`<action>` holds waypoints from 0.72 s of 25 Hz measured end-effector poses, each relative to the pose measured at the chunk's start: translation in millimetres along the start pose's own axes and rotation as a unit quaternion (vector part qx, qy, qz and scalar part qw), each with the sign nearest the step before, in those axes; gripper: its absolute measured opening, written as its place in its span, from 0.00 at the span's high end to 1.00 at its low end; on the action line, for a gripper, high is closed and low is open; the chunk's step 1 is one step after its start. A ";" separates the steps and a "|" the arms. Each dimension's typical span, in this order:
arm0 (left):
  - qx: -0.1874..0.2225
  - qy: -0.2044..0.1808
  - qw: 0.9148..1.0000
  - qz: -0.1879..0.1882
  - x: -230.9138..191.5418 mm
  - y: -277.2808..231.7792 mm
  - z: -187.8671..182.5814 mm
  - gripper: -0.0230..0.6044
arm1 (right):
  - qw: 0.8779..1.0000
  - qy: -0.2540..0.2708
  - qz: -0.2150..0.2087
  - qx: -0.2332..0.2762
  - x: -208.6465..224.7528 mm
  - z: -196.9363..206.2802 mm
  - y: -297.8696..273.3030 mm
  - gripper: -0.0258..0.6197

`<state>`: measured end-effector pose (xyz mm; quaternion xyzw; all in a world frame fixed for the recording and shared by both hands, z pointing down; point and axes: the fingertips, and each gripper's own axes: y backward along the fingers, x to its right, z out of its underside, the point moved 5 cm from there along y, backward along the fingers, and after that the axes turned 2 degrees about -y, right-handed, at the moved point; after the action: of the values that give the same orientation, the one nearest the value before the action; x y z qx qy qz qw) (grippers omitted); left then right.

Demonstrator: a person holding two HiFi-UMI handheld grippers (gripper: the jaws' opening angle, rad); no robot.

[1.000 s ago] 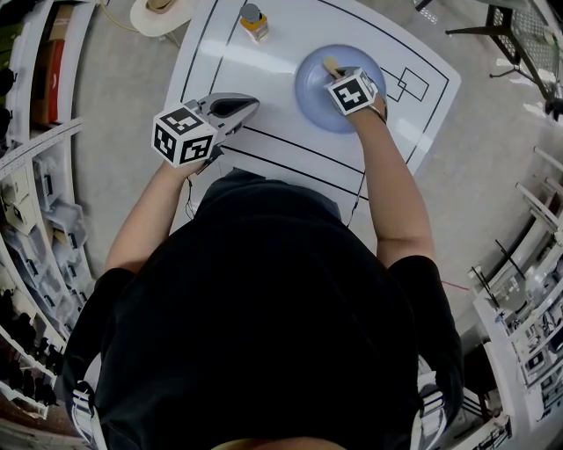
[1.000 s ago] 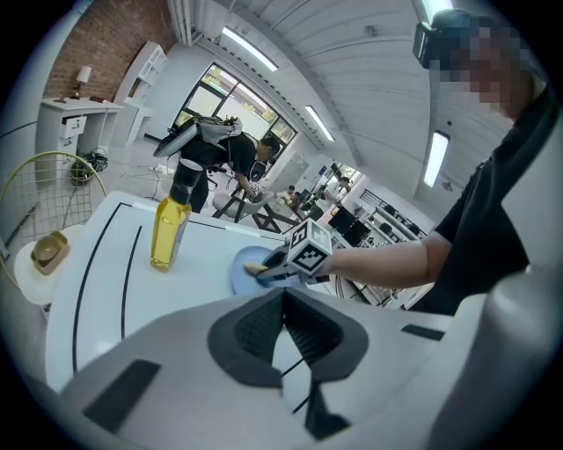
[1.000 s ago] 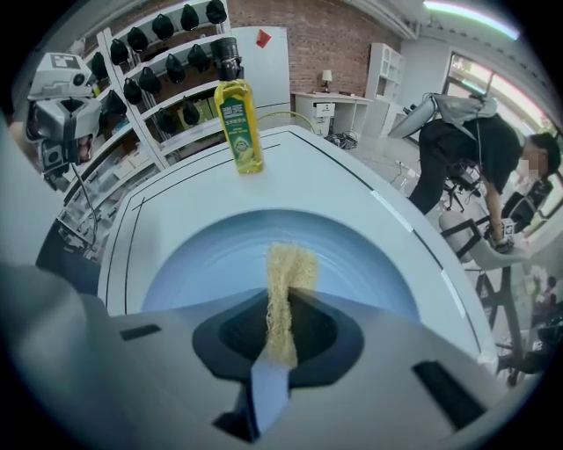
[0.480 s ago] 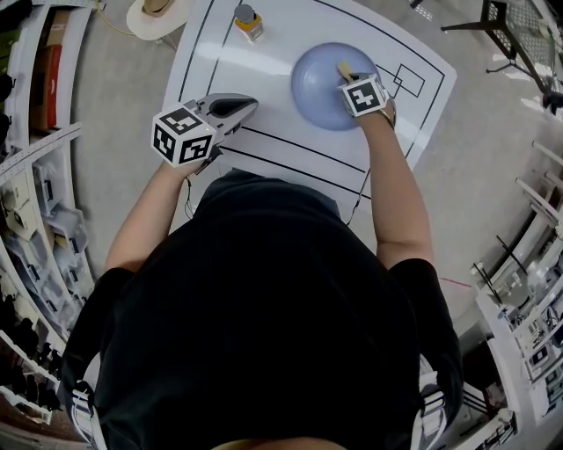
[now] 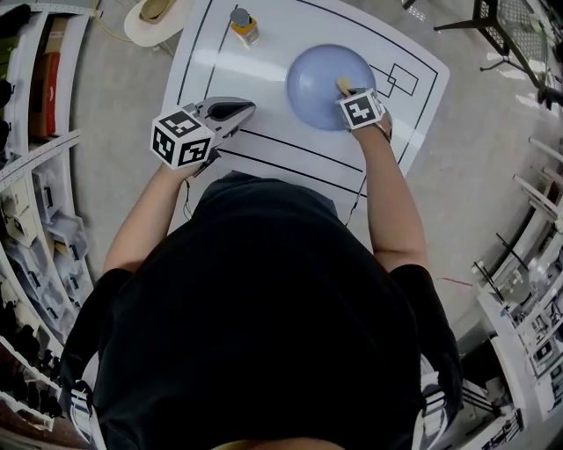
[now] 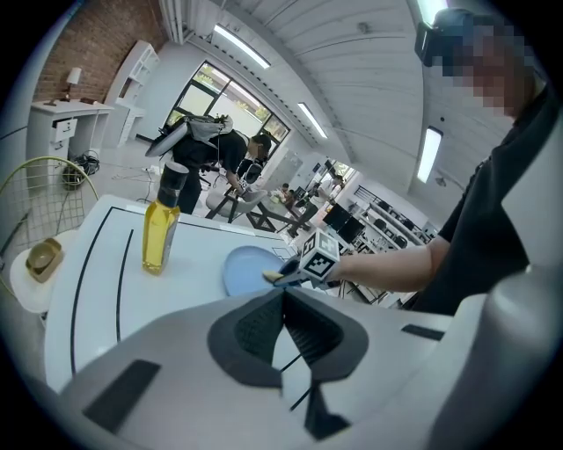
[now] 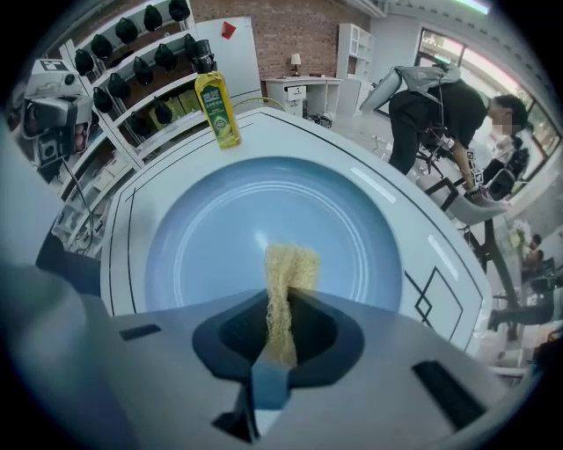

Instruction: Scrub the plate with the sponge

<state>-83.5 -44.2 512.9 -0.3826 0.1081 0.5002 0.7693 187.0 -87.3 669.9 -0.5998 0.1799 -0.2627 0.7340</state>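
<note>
Two grippers: right gripper [image 7: 280, 321] clamped on the single yellow sponge [image 7: 290, 264], held over the right part of the one blue plate [image 5: 317, 75] on the white table [image 5: 264, 61]. Left gripper [image 6: 283, 303] closed on nothing, above the table's near left. One yellow bottle [image 5: 244, 24] at the far edge.

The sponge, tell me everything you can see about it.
The sponge is a pale yellow, coarse, fibrous-looking pad, squeezed thin between the shut jaws of the right hand-held gripper. Its free end sticks out past them over the inner face of the light blue plate; it seems to press on it, though contact isn't certain.
</note>
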 end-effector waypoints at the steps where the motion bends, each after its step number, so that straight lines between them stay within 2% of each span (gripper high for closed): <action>1: 0.001 -0.001 1.000 0.000 -0.2 0.7 -0.5 0.95 | 1.000 0.002 0.002 -0.001 -2.3 1.5 0.8 0.90; 7: 0.000 -0.001 1.000 -0.003 0.5 6.8 2.3 0.95 | 1.000 -0.003 -0.016 -0.003 -23.9 12.5 2.7 0.90; 11: 0.001 -0.003 1.000 -0.003 2.3 9.4 3.4 0.95 | 0.999 -0.027 -0.027 -0.004 -34.8 16.5 3.8 0.90; 18: 0.002 -0.001 1.000 -0.005 5.3 13.3 7.3 0.95 | 0.998 -0.025 -0.058 -0.006 -59.8 14.5 -1.6 0.90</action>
<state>-93.9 -32.7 508.6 -0.3809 0.1067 0.4965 0.7727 147.4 -40.2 671.5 -0.6203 0.1280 -0.2888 0.7179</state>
